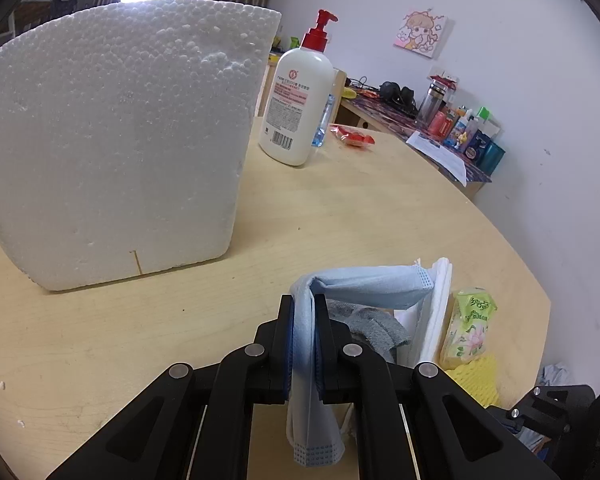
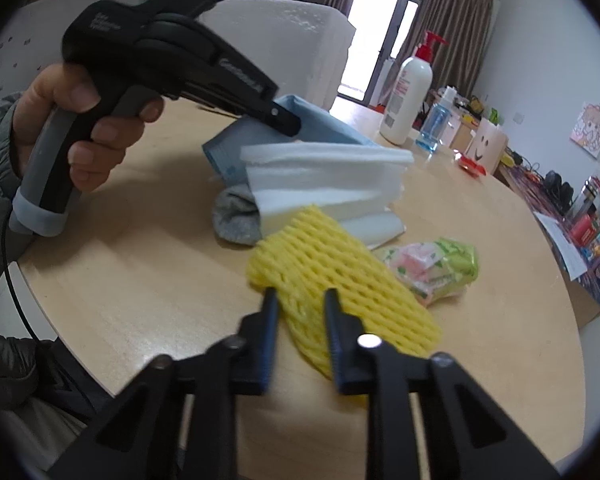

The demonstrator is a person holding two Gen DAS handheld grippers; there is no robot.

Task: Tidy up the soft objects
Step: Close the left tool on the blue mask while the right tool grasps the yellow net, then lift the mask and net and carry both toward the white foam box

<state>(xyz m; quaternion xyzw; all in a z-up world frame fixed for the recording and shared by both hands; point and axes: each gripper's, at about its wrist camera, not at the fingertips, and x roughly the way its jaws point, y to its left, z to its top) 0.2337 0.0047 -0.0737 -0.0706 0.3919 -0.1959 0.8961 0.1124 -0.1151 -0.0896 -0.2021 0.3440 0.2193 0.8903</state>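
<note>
1. The white foam box (image 1: 112, 136) stands on the wooden table (image 1: 340, 216) and serves as the landmark; in the left wrist view it fills the far left.
2. Just right of the foam box, further back, a white lotion bottle (image 1: 294, 108) with a red pump stands upright, with a red wrapper (image 1: 352, 136) lying on the table to its right.
3. Nearer than the foam box and to its right, the left gripper (image 1: 304, 336) has its jaws pressed together on a light blue face mask (image 1: 364, 284), which drapes over and between the fingers and hangs down below them.
4. Right of the mask lie a grey sock (image 1: 376, 326), a folded white foam sheet (image 1: 432, 312), a green tissue pack (image 1: 470, 328) and a yellow foam net (image 1: 476, 380), all in a loose pile well in front of the foam box.
5. In the right wrist view, a hand (image 2: 80, 128) grips the left tool's handle at far left, the foam box behind it.
6. The right gripper (image 2: 300, 300) has its jaws apart, with the yellow foam net between and beyond the fingertips; whether they touch it cannot be told.
</note>
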